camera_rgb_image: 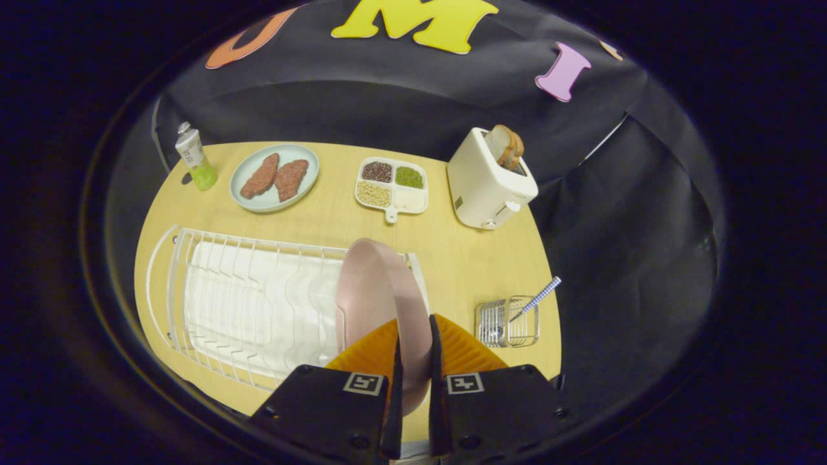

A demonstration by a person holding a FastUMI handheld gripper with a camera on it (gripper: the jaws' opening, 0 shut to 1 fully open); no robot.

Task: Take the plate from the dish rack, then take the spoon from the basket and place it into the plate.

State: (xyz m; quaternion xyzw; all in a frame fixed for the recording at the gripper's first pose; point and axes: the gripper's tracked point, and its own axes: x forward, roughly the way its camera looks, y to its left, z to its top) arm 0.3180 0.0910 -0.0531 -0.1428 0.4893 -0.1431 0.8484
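Note:
A pink plate (pixel 371 284) stands on edge at the right end of the white wire dish rack (pixel 245 297). My gripper (pixel 413 326) is shut on the plate, one finger on each side of its near rim. To the right of the fingers stands a small wire basket (pixel 507 323) with a spoon (pixel 536 298) in it, whose checked handle leans out up and to the right.
Beyond the rack on the wooden table (pixel 465 265) lie a pale plate with two meat patties (pixel 274 177), a divided tray of grains (pixel 391 186), a white toaster with bread (pixel 489 181) and a small bottle (pixel 196 157). The table's right edge runs just past the basket.

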